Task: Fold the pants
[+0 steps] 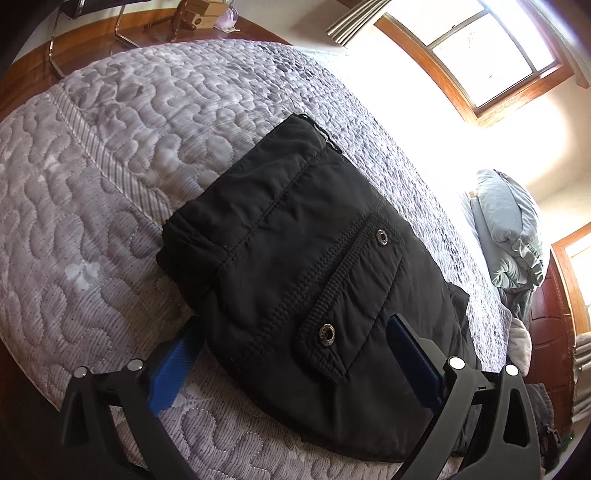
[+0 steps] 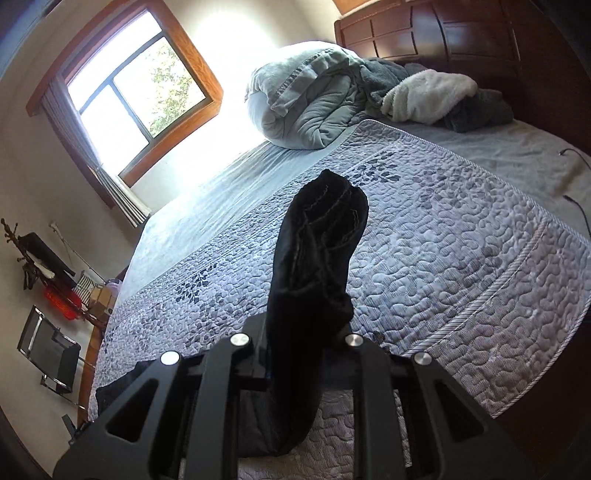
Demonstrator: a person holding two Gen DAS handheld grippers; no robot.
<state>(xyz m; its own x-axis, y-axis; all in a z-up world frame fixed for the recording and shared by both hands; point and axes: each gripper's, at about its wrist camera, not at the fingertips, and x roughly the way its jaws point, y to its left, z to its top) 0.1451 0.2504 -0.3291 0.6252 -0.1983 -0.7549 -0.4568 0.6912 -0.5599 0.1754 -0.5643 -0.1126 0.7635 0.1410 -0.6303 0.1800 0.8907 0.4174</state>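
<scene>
Black pants [image 1: 295, 229] lie in a folded bundle on the grey quilted bedspread [image 1: 110, 184], a snap pocket flap facing up. My left gripper [image 1: 295, 354] stands open at the bundle's near end; its blue pads [image 1: 177, 365] are wide apart, one beside the fabric's left edge and the other over its right part. In the right wrist view, a bunched length of the black pants [image 2: 317, 243] rises lifted above the bedspread [image 2: 461, 240]. My right gripper [image 2: 303, 343] is shut on it, the fabric pinched between the black fingers.
A rolled grey-green comforter [image 2: 306, 99] and fleece blankets [image 2: 428, 96] are piled by the dark wooden headboard [image 2: 461, 33]. A cable [image 2: 576, 155] lies on the sheet at the right. A metal-framed chair [image 2: 48, 350] stands past the bed's left side under a window [image 2: 136, 85].
</scene>
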